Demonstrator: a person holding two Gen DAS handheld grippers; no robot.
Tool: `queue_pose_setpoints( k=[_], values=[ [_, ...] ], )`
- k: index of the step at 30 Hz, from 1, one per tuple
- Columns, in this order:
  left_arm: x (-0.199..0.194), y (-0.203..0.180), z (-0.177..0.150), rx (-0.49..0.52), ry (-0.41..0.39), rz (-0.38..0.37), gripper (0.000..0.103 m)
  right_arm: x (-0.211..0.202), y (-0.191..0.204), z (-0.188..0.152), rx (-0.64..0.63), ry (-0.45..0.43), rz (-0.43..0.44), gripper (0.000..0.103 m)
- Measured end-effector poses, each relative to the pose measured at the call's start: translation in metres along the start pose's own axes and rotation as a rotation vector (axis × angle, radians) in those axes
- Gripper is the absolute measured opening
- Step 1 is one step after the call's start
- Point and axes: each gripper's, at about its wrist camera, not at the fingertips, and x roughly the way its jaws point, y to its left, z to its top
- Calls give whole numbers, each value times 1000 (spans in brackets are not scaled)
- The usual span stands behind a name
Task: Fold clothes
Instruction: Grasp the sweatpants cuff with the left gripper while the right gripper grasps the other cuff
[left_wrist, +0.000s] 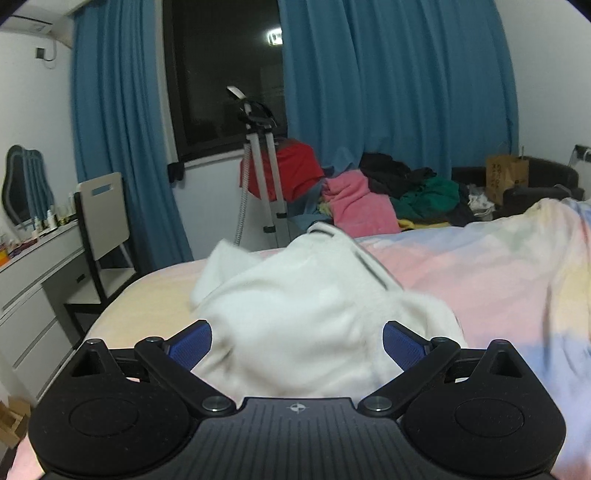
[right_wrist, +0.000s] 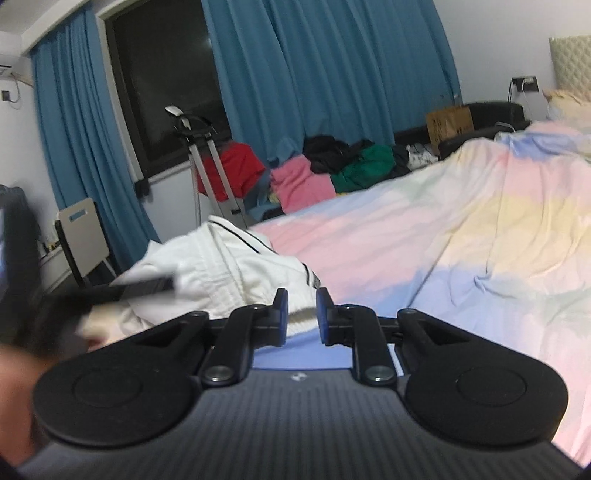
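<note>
Left gripper (left_wrist: 297, 345): my blue-padded fingers (left_wrist: 192, 345) are spread wide, holding nothing. The bunched white fabric garment with thin dark piping (left_wrist: 295, 310) fills the gap between them and heaps up just ahead; frame is motion-blurred, so I can't tell if the pads touch the cloth.

Right gripper (right_wrist: 301, 317): fingers nearly together, a narrow gap left. The same white garment (right_wrist: 221, 273) shows its ribbed hem edge right in that gap, but I can't tell if the pads actually pinch it. The bulk of it lies to the left of the fingers, crumpled, piping visible along a fold. A blurred dark shape crosses the far left of the right wrist view, overlapping the garment; can't make out what it is.

The garment sits on the pastel pink, blue and yellow bedspread (left_wrist: 480, 280), near the bed's left edge.

Beyond the bed edge: white chair with a slotted backrest (left_wrist: 103, 218) at a white dresser (left_wrist: 33, 280). Further back, a silver tripod stand (left_wrist: 262, 162), a red cloth (left_wrist: 295, 170) behind it, then a heap of pink, black and green clothes (left_wrist: 391, 192), and a brown paper bag (left_wrist: 506, 177) to the right. Blue curtains (left_wrist: 388, 81) flank a dark window (left_wrist: 221, 74) on the far wall.
</note>
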Motion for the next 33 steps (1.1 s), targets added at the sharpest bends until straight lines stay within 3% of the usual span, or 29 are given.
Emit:
queue_pose_setpoints(
  k=[6,12,16,22,27,33],
  values=[
    [104,-44,52,47,78,65,96,43,-18,-11,65,79,-9,20],
    [163,-63,66,69,154,111,85,75,-29,-19,105,122,-9,20],
    [170,-54,62,25,177,135,51,87,-30,-21,118,138,-4,20],
    [132,-25,58,-53,100,92,35,81,-29,-20,118,104,16,20],
    [58,2,58,-82,-9,39,29,75,-24,-18,93,84,34,21],
    [-38,67,24,-151,-56,-16,16,60,-9,-16,27,72,82,21]
  ],
)
